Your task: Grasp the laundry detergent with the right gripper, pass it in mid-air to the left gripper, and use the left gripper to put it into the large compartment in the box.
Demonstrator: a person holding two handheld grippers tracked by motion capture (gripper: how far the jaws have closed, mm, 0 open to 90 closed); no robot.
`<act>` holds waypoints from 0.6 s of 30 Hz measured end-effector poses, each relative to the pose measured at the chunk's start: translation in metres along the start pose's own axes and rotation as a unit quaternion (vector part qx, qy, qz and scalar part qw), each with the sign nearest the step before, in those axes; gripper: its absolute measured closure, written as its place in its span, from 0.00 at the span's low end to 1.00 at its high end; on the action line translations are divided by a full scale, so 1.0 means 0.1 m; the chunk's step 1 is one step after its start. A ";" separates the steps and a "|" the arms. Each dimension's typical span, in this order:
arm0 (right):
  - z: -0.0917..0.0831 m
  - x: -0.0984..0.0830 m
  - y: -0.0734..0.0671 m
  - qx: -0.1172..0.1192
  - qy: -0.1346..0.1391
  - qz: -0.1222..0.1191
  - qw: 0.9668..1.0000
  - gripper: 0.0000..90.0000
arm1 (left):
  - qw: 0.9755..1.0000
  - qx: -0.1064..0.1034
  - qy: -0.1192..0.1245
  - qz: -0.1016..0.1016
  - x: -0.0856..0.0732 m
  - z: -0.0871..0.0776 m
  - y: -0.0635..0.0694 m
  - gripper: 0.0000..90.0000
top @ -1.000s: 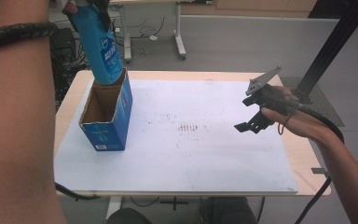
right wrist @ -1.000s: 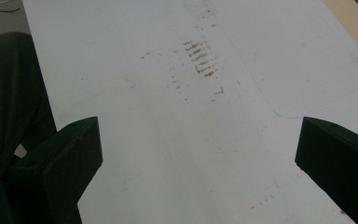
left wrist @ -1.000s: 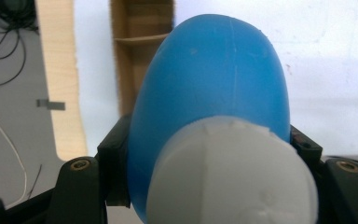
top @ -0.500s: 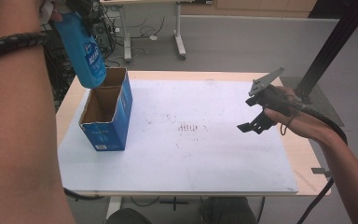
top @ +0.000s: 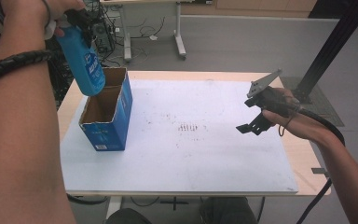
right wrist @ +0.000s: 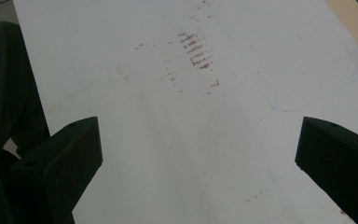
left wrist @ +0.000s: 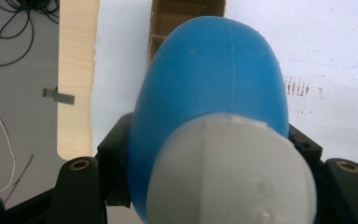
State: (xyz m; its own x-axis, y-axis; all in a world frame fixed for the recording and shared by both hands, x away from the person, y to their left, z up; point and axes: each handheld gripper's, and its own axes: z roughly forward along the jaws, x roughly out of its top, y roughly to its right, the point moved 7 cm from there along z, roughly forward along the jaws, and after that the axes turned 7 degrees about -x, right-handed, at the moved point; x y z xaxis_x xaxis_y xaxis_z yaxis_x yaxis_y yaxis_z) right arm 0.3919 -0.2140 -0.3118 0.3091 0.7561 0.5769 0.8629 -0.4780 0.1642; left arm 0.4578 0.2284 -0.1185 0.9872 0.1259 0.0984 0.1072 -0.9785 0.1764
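Observation:
A blue bottle (top: 86,63) with a white cap (left wrist: 233,172) hangs tilted, its base just above the back left rim of an open blue cardboard box (top: 105,133). My left gripper (top: 74,25) is shut on the bottle's upper part. In the left gripper view the black jaws press both sides of the bottle (left wrist: 209,79), with the box's brown inside (left wrist: 186,9) beyond it. At the right of the table my right gripper (top: 254,126) hovers open over the white sheet (top: 191,154). Its jaws (right wrist: 196,154) stand wide apart with nothing between them.
The white sheet covers most of the wooden table (top: 70,105) and carries faint brown marks (top: 186,127) at its middle. Desk legs and cables (top: 135,35) stand on the floor behind the table. A black post (top: 331,42) rises at the back right.
The left gripper has carried the bottle to the left and a little lower, and the bottle now leans more. The right gripper has kept still.

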 end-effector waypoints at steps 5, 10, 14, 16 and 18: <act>0.00 -0.01 0.01 -0.002 0.003 0.002 1.000 0.01 | 1.000 -0.004 -0.001 -0.003 0.00 0.14 -0.05 0.40; 0.01 -0.01 0.01 -0.002 0.002 0.000 1.000 0.01 | 1.000 -0.001 0.002 -0.003 0.01 0.29 -0.12 0.40; 0.03 -0.02 0.01 -0.003 0.000 -0.002 1.000 0.01 | 1.000 -0.004 0.002 -0.008 0.00 0.42 -0.17 0.40; 0.04 -0.03 0.00 -0.002 -0.001 -0.002 1.000 0.01 | 1.000 -0.004 0.000 -0.010 0.00 0.49 -0.20 0.40; 0.05 -0.03 0.00 -0.002 -0.002 -0.002 1.000 0.01 | 1.000 -0.003 -0.001 -0.009 0.00 0.56 -0.22 0.40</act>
State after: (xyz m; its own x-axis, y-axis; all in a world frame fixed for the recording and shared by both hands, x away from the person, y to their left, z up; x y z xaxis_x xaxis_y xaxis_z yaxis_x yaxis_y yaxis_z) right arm 0.3930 -0.2137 -0.3176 0.3066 0.7600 0.5731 0.8628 -0.4761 0.1698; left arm 0.4624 0.2408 -0.1770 0.9854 0.1425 0.0931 0.1236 -0.9750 0.1845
